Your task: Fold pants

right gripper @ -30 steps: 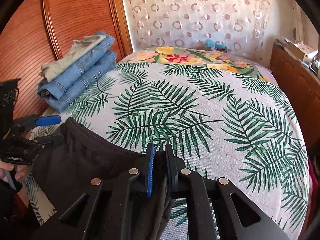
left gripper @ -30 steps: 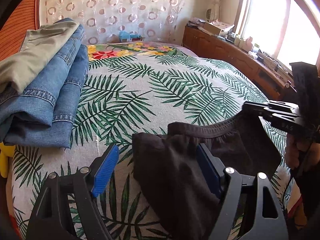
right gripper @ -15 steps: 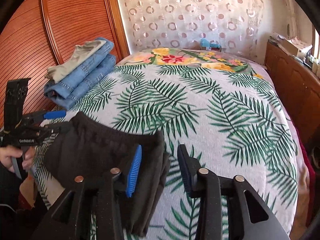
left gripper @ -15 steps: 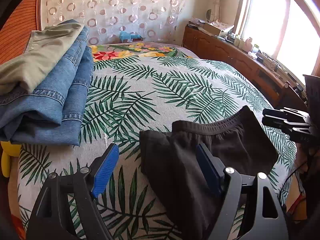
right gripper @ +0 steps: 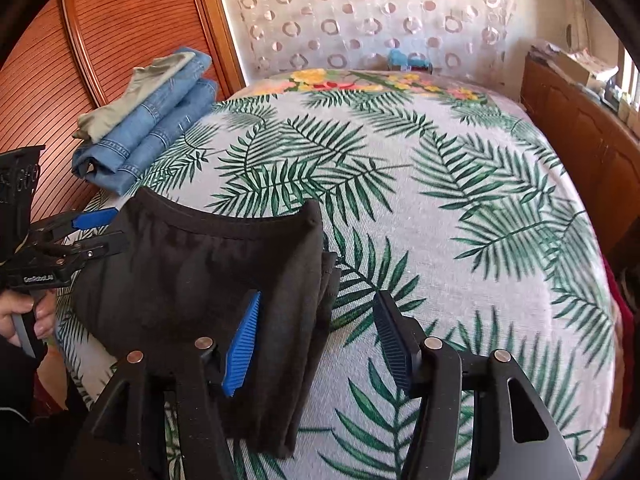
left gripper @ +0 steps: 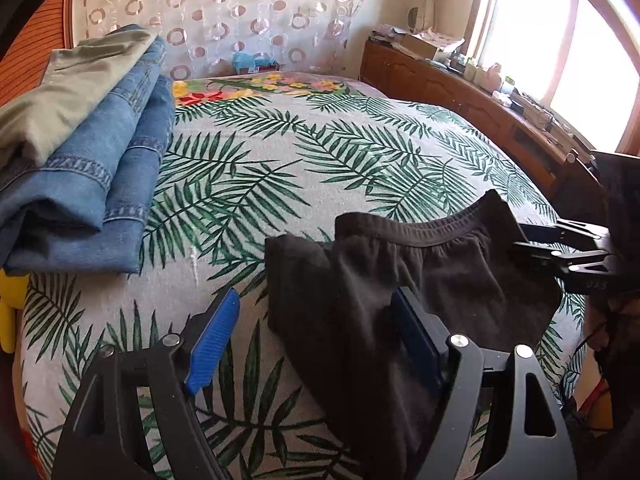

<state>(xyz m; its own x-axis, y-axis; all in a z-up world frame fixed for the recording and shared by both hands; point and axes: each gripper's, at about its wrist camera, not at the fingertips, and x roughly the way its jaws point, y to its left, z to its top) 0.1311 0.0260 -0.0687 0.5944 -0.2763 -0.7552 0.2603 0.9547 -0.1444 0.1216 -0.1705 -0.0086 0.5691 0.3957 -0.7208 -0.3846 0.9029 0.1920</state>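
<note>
Left gripper (left gripper: 316,336): jaws spread, empty | Right gripper (right gripper: 316,336): jaws spread, empty | Black pants (right gripper: 208,276): folded on bed (right gripper: 460,208), edge between right jaws, under left gripper's right finger | Jeans stack (left gripper: 100,176): beyond left jaws, apart.

We've got the folded pants (right gripper: 192,276) lying on the bed (right gripper: 460,216) at its near edge. Far left, a stack of jeans (right gripper: 156,128) sits by the wardrobe (right gripper: 120,28). Behind the bed hangs the curtain (right gripper: 360,12); a cabinet (right gripper: 584,136) runs along the right.
</note>
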